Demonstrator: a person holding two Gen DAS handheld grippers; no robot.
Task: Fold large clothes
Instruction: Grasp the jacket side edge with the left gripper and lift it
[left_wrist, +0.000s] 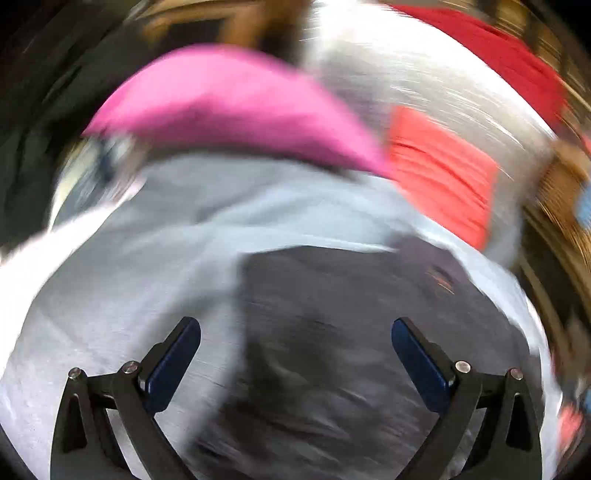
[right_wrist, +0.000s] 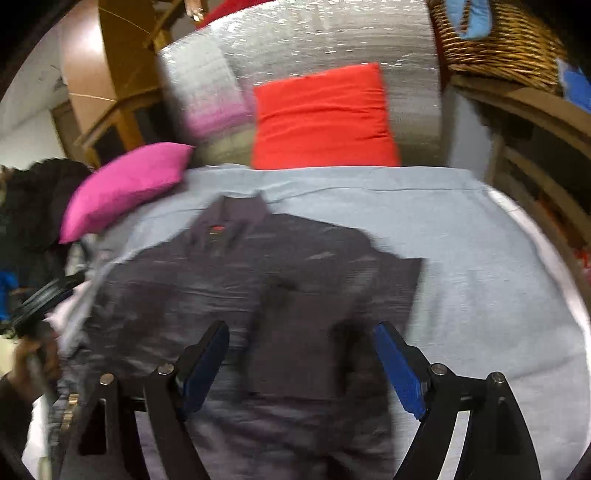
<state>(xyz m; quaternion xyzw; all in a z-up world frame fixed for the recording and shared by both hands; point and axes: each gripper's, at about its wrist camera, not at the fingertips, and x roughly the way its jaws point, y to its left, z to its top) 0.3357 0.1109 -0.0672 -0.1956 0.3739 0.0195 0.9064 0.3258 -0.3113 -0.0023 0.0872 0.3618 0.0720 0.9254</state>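
Observation:
A dark grey collared shirt (right_wrist: 258, 280) lies spread on a pale blue sheet (right_wrist: 480, 258), its collar toward the pillows and one sleeve folded across the body. My right gripper (right_wrist: 301, 332) hangs open above the shirt's lower part, nothing between its blue pads. In the left wrist view the picture is smeared by motion. The same dark shirt (left_wrist: 332, 332) fills the lower middle there. My left gripper (left_wrist: 295, 328) is open over it, with its jaws wide and empty.
A pink pillow (right_wrist: 125, 188) lies at the sheet's far left and a red pillow (right_wrist: 321, 118) leans on a silver padded headboard (right_wrist: 314, 40). A wicker basket (right_wrist: 495, 40) sits on wooden shelving at right. At left, a hand (right_wrist: 33, 358) holds the other gripper's handle.

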